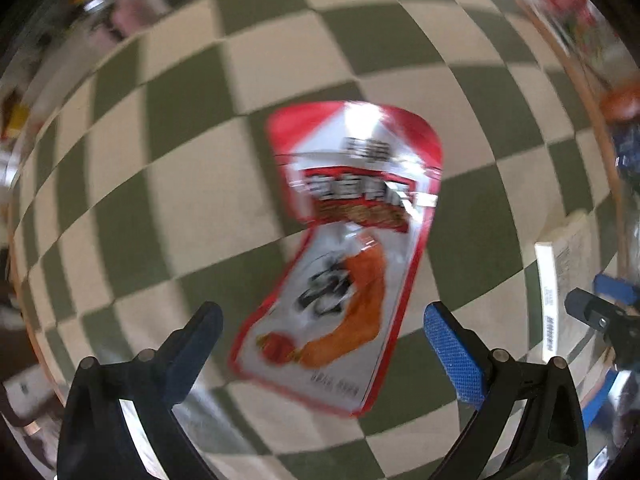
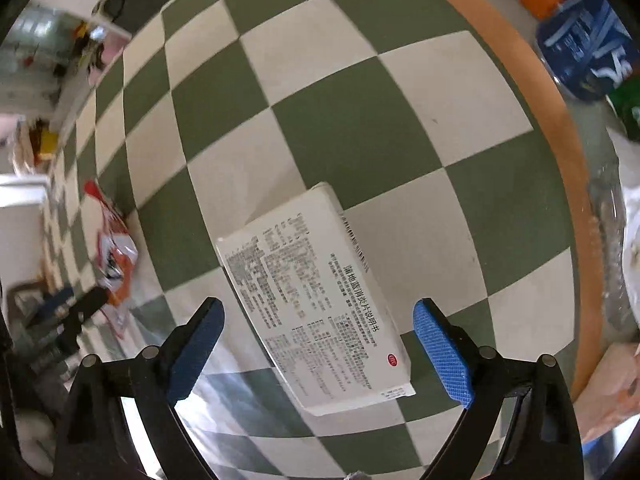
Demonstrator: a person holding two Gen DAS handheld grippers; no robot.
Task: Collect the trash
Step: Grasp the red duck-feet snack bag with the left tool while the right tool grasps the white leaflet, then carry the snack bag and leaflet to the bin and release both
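A red and white snack wrapper (image 1: 348, 256) lies flat on the green and cream checkered cloth (image 1: 192, 200). My left gripper (image 1: 320, 320) is open above it, its near end between the two fingers. A white medicine box (image 2: 316, 300) with printed text lies on the same cloth. My right gripper (image 2: 318, 316) is open over it, fingers on either side of the box. The wrapper also shows at the left of the right wrist view (image 2: 114, 256), and the box at the right edge of the left wrist view (image 1: 560, 276).
A blue-labelled bottle (image 2: 584, 40) and a green bottle (image 2: 628, 108) stand beyond the cloth's orange border (image 2: 552, 120) at the right. Crumpled paper (image 2: 612, 388) lies at the lower right. Clutter lines the far left.
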